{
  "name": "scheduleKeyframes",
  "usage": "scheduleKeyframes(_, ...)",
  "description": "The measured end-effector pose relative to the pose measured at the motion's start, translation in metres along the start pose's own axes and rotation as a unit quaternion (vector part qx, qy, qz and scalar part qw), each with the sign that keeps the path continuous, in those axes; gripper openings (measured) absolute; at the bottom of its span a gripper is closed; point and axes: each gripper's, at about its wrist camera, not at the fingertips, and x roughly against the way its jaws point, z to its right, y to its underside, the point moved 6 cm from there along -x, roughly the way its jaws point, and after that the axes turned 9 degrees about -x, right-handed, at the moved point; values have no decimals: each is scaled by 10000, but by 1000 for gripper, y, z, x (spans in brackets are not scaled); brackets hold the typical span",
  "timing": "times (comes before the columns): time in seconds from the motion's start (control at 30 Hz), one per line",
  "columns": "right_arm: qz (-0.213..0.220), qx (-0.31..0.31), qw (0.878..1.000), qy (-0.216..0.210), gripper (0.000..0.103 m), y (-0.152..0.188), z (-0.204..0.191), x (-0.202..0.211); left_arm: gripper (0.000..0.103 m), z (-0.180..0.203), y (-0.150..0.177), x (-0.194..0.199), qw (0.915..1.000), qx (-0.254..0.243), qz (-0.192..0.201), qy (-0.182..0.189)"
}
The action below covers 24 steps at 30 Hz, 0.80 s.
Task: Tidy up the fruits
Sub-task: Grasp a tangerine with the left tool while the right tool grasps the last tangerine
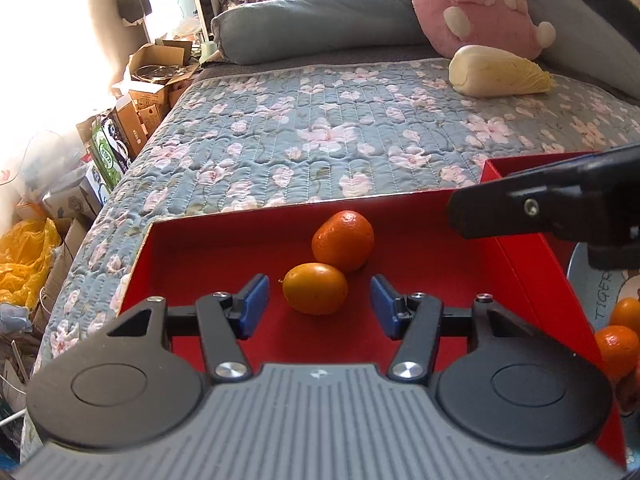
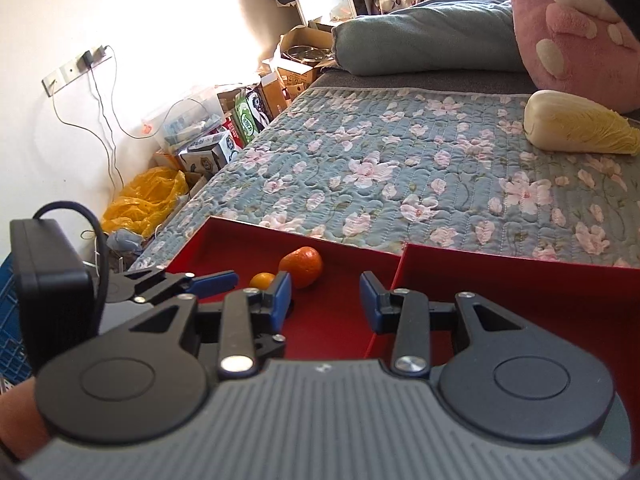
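Note:
A red box (image 1: pixel 224 240) lies on the flowered bed quilt (image 1: pixel 312 136). In it sit a mandarin (image 1: pixel 343 241) and, nearer me, a small yellow-orange citrus (image 1: pixel 315 289). My left gripper (image 1: pixel 319 306) is open and empty, its blue pads either side of the small citrus, not touching it. My right gripper (image 2: pixel 325 300) is open and empty above the wall between the left red box (image 2: pixel 340 320) and a second red box (image 2: pixel 520 280). In the right wrist view the mandarin (image 2: pixel 302 266) and small citrus (image 2: pixel 262 280) lie ahead. A plate (image 1: pixel 592 296) at right holds more mandarins (image 1: pixel 618 346).
A Chinese cabbage (image 1: pixel 498 72) lies on the quilt at the far right, before a pink plush pillow (image 1: pixel 476 4) and a grey pillow (image 1: pixel 320 24). Cardboard boxes (image 1: pixel 148 96) and a yellow bag (image 1: pixel 24 260) crowd the floor left of the bed.

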Motion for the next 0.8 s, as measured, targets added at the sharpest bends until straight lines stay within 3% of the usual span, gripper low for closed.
scheduleKeyframes(0.1,-96,-25,10000,-12,41,-2,-2,-11,58,0,1,-10,9999,-97,5,123)
scheduleKeyframes(0.2,-213,-207,9996,-5,41,-5,0,-24,42,-2,2,-15,9996,-88,16,261)
scheduleKeyframes(0.47,-628,-276,9976,-22,42,-1,-12,-57,42,-9,10,-4,9993,-60,-109,356)
scheduleKeyframes(0.5,-643,-257,9976,14,44,0,-15,-62,42,-12,13,-4,9994,-33,-153,317)
scheduleKeyframes(0.57,-546,-171,9982,174,63,-2,-20,-68,42,-15,14,-3,9993,67,-159,337)
scheduleKeyframes(0.6,-557,-202,9981,171,65,-3,-21,-71,42,-16,14,-3,9993,95,-166,335)
scheduleKeyframes(0.8,-488,381,9956,703,67,-4,-26,-88,42,-16,15,-2,9992,103,-160,355)
